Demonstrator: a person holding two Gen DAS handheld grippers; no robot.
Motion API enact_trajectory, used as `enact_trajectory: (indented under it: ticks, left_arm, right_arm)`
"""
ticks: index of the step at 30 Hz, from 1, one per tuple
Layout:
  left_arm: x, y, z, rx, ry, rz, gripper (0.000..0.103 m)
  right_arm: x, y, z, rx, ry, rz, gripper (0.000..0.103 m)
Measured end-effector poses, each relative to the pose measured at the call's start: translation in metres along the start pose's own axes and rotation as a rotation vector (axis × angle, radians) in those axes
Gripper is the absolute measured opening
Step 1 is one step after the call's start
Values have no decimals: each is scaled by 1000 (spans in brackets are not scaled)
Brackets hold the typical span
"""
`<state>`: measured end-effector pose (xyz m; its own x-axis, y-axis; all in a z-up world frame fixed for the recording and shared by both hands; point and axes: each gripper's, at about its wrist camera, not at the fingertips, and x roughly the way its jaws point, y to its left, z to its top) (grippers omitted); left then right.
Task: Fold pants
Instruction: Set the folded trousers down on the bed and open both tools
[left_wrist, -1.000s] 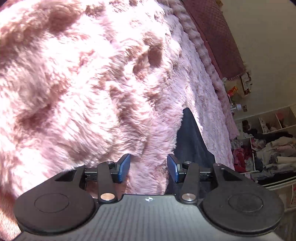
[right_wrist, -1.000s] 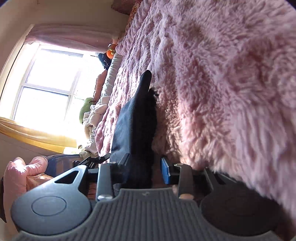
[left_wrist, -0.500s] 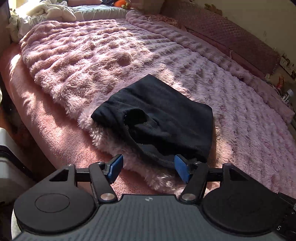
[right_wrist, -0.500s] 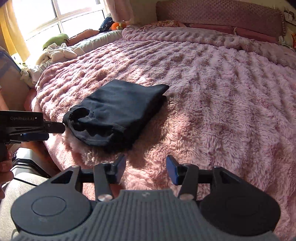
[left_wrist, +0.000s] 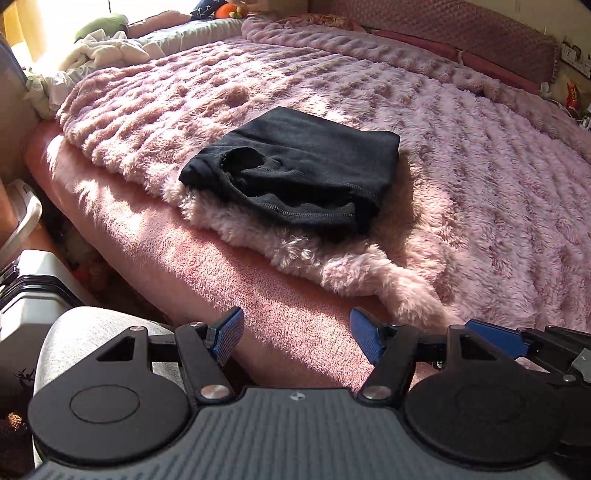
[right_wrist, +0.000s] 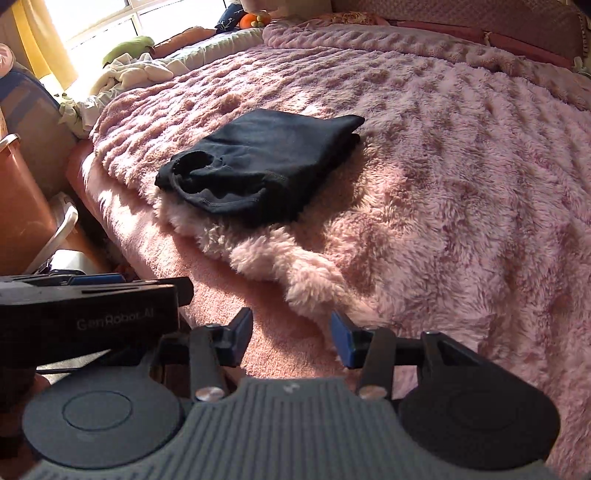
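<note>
The black pants (left_wrist: 303, 173) lie folded into a compact bundle on the fluffy pink blanket (left_wrist: 461, 155) near the bed's front edge; they also show in the right wrist view (right_wrist: 258, 162). My left gripper (left_wrist: 295, 338) is open and empty, held back from the bed edge, well short of the pants. My right gripper (right_wrist: 291, 338) is open and empty, also back from the pants. The right gripper's tip (left_wrist: 517, 341) shows at the lower right of the left wrist view, and the left gripper's body (right_wrist: 88, 314) shows at the left of the right wrist view.
The pink mattress edge (left_wrist: 192, 254) runs below the blanket. Crumpled white laundry (left_wrist: 107, 51) lies at the bed's far left. A headboard (left_wrist: 443, 26) stands at the back. A white and black case (left_wrist: 29, 295) sits on the floor at left, by an orange bin (right_wrist: 22, 206).
Both grippers have pulled back and up from the bed. The right gripper, earlier around the pants, has let them go; they now lie folded on the blanket.
</note>
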<state>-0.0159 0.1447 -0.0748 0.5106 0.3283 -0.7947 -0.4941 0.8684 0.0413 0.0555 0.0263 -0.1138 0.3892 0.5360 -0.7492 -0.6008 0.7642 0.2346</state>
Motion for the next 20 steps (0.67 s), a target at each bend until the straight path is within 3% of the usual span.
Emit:
enact_trajectory:
  ticks: [20]
  left_arm:
    - [-32, -18, 12, 24, -114, 24, 77]
  right_arm:
    - [-33, 0, 7, 4, -125, 3, 42]
